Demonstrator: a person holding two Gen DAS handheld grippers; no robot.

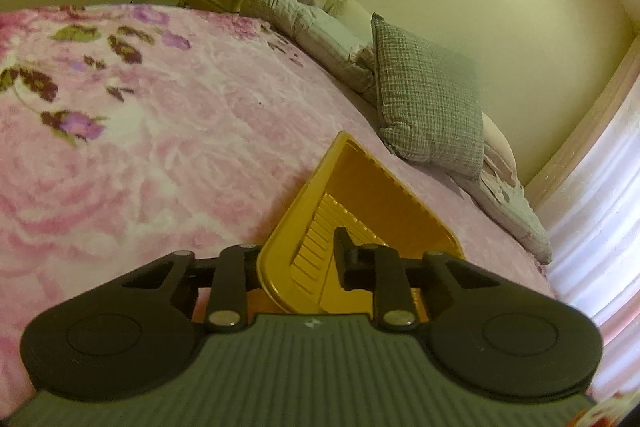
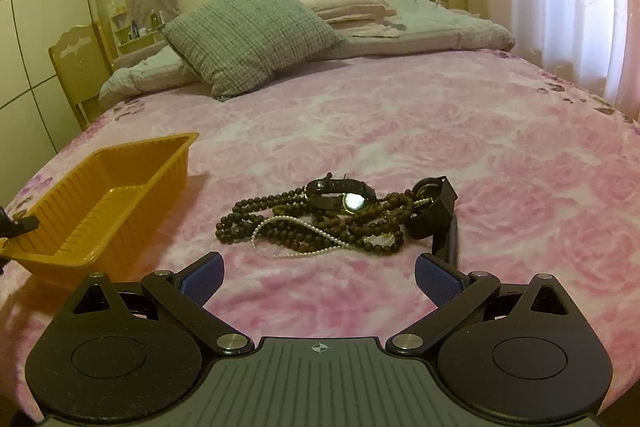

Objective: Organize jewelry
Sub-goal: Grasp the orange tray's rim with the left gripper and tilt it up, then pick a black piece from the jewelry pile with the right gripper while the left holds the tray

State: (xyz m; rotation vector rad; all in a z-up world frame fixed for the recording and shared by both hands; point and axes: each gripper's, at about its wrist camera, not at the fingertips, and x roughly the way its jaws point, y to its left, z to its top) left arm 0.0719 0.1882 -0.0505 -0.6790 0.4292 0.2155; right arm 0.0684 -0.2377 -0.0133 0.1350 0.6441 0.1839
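Jewelry pile (image 2: 340, 217) on pink blanket (image 2: 440, 147) appeared only in right-wrist view, ahead of spread right gripper (image 2: 319, 281); left-wrist view alone showed left gripper (image 1: 298, 267) clamped on yellow tray (image 1: 360, 187) rim.

I count one yellow tray (image 2: 100, 203) on the bed (image 2: 400, 115), to the left. In the jewelry heap at the middle I make out one white pearl strand (image 2: 292, 241). The dark bead strands (image 2: 256, 217) loop over each other, so I cannot give a sure count of them. There is one watch (image 2: 344, 197) with a round face, and at the right of the heap two more dark bands or straps (image 2: 436, 213), though they overlap and I may be miscounting. Far back I see one checked cushion (image 2: 248, 31) and a stack of flat pillows (image 2: 348, 5), at least two. I carry two hand-held grippers.
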